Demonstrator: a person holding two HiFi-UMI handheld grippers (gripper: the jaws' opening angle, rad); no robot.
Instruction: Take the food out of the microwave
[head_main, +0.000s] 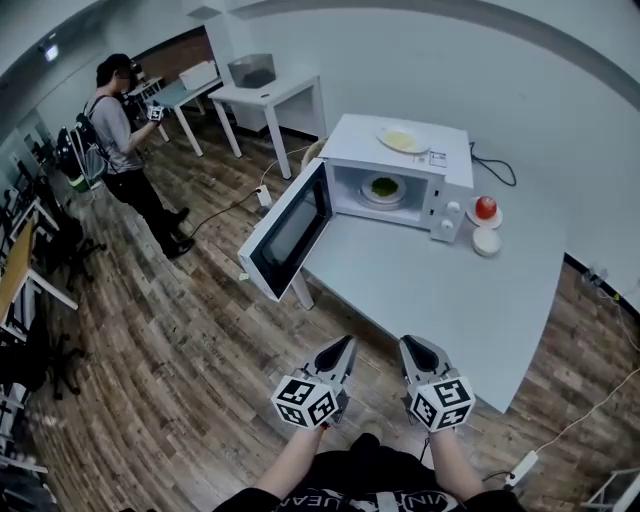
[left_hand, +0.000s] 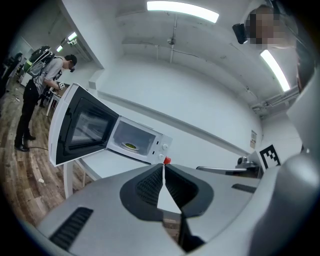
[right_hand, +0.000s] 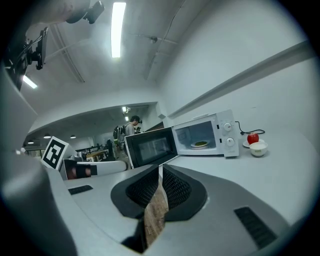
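Observation:
The white microwave (head_main: 440, 160) stands at the table's far side with its door (head_main: 288, 228) swung wide open to the left. Inside it, a plate of green food (head_main: 384, 187) rests on the turntable; the same food (left_hand: 130, 146) (right_hand: 200, 144) shows in both gripper views. Both grippers are held low at the table's near edge, well short of the microwave. My left gripper (head_main: 346, 344) (left_hand: 163, 166) is shut with nothing in it. Beside it, my right gripper (head_main: 408, 343) (right_hand: 160, 169) is also shut and holds nothing.
A plate with yellow food (head_main: 403, 140) lies on top of the microwave. Right of it are a red apple on a saucer (head_main: 485, 208) and a white bowl (head_main: 487, 241). A person (head_main: 122, 128) stands far left by other tables (head_main: 270, 95). A power strip (head_main: 521, 466) lies on the floor.

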